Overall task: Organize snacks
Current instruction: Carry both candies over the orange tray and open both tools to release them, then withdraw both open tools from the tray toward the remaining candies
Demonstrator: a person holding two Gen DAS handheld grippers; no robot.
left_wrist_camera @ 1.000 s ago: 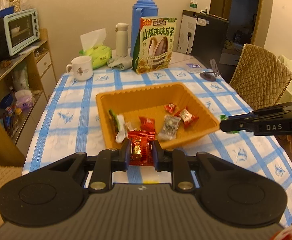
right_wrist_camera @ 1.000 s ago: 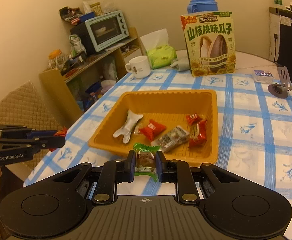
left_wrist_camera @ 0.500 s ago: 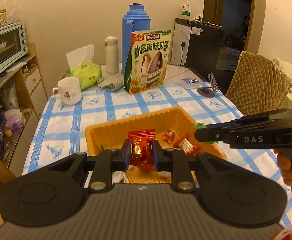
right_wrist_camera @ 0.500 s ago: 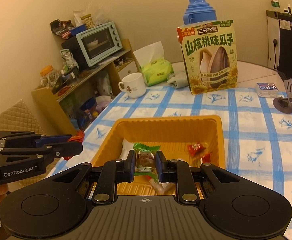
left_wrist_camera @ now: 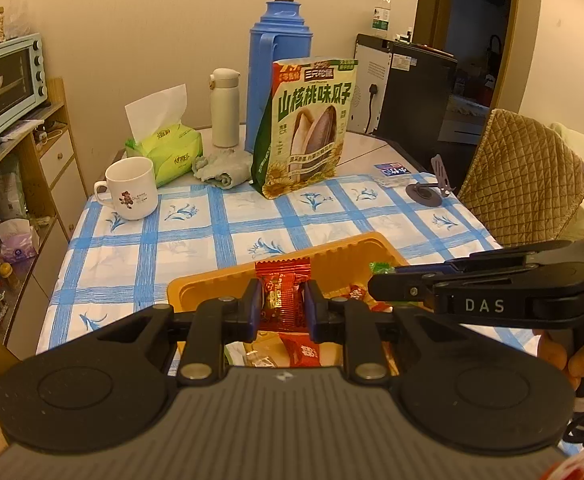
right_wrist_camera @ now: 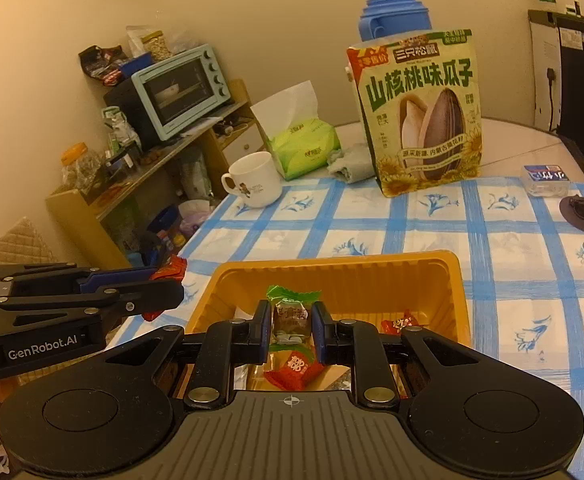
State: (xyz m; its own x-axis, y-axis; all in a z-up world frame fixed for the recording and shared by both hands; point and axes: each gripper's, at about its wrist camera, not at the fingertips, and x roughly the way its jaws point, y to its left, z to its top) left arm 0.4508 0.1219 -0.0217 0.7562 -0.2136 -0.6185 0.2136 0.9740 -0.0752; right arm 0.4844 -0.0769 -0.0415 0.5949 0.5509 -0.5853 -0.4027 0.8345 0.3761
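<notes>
My left gripper (left_wrist_camera: pixel 279 302) is shut on a red snack packet (left_wrist_camera: pixel 281 296) and hangs over the orange tray (left_wrist_camera: pixel 207 284). My right gripper (right_wrist_camera: pixel 291 320) is shut on a green-ended candy (right_wrist_camera: pixel 290 312) above the same orange tray (right_wrist_camera: pixel 458 300), which holds several wrapped snacks, among them a red one (right_wrist_camera: pixel 292 372). From the left wrist view the right gripper (left_wrist_camera: pixel 376 284) comes in from the right over the tray. From the right wrist view the left gripper (right_wrist_camera: pixel 171 280) comes in from the left with the red packet (right_wrist_camera: pixel 171 270) at its tip.
On the blue-checked tablecloth (left_wrist_camera: pixel 219 232) stand a white mug (left_wrist_camera: pixel 131 188), a tissue pack (left_wrist_camera: pixel 167 148), a sunflower-seed bag (left_wrist_camera: pixel 312 128), a white flask (left_wrist_camera: pixel 224 108), a blue thermos (left_wrist_camera: pixel 277 60) and a phone stand (left_wrist_camera: pixel 430 190). A quilted chair (left_wrist_camera: pixel 528 180) is at the right, a shelf with a toaster oven (right_wrist_camera: pixel 179 92) at the left.
Both grippers have moved forward over the tray with their snacks still held. The tray now lies right under the fingertips instead of ahead of them.
</notes>
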